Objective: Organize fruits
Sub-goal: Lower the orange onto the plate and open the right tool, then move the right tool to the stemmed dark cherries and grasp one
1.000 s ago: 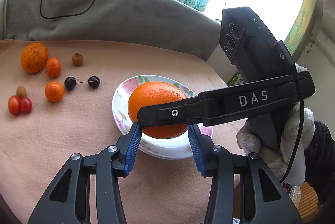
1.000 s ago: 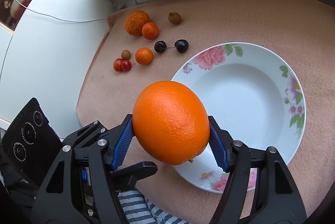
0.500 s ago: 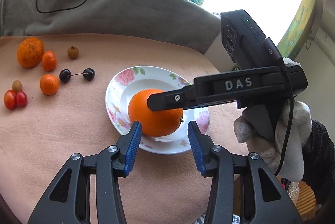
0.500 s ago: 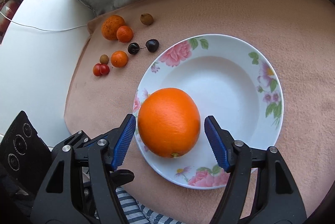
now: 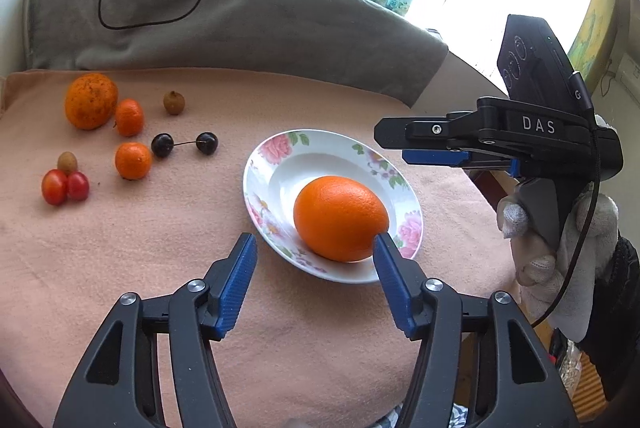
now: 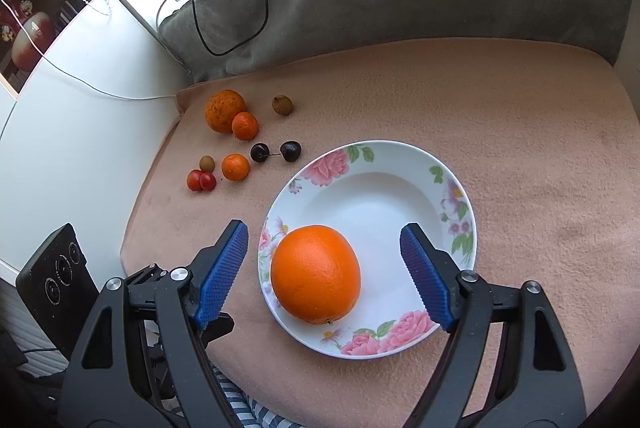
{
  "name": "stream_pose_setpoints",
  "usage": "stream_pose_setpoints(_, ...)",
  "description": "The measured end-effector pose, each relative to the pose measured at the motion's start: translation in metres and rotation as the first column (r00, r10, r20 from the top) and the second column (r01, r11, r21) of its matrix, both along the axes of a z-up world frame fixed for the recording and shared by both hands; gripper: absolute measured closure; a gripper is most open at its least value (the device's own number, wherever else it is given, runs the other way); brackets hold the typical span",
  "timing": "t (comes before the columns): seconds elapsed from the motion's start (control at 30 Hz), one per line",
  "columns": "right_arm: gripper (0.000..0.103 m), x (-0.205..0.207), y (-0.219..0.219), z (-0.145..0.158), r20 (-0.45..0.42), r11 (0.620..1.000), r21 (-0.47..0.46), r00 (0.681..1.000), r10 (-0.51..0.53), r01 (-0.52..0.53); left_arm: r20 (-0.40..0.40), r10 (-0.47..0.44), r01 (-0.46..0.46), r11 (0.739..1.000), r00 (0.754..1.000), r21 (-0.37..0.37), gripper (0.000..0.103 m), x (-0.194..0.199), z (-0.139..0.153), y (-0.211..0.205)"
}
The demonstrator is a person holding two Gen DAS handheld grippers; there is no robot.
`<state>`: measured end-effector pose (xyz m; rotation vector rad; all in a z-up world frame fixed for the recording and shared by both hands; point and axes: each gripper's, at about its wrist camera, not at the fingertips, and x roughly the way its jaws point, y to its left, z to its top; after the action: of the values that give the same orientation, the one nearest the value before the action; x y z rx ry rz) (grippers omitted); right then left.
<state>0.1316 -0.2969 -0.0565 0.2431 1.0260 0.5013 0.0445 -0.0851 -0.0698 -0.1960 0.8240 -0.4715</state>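
A big orange (image 5: 340, 218) (image 6: 316, 273) lies free in the white flowered plate (image 5: 280, 164) (image 6: 376, 164), at its near side. My right gripper (image 6: 324, 244) is open and empty, raised above the orange; in the left wrist view it (image 5: 400, 138) hangs over the plate's right rim. My left gripper (image 5: 314, 248) is open and empty at the plate's near edge. To the left on the peach cloth lie a speckled orange (image 5: 91, 101), two small mandarins (image 5: 129, 116) (image 5: 133, 160), two joined dark cherries (image 5: 184, 144), two cherry tomatoes (image 5: 64, 186) and two brown longans (image 5: 174, 102).
A grey folded blanket (image 5: 240, 24) with a black cable (image 5: 120, 24) rises behind the cloth. The cloth's edge drops off at the right (image 5: 480, 196) and near sides. A white cabinet (image 6: 80, 132) stands to the left in the right wrist view.
The right gripper lowered the orange into the plate, opened, let it go and pulled back up and away. The left gripper opened wider and shifted left.
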Motion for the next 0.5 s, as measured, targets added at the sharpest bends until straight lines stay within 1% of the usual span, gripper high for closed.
stream_pose_setpoints(0.23,0.022,-0.009,0.009,0.005,0.089,0.997,-0.077,0.996,0.014,-0.008,0.022,0.069,-0.070,0.996,0.997,0.051,0.041,-0.002,0.002,0.025)
stream_pose_setpoints(0.37,0.022,-0.007,0.014,0.006,0.112,0.995,-0.096,0.994,0.012,-0.001,0.041,0.109,-0.112,0.990,0.993,0.086,0.041,0.001,0.003,0.041)
stream_pose_setpoints(0.5,0.022,-0.001,0.018,0.009,0.132,0.993,-0.120,0.991,0.003,0.013,0.047,0.150,-0.155,0.983,0.988,0.104,0.041,0.006,0.002,0.062)
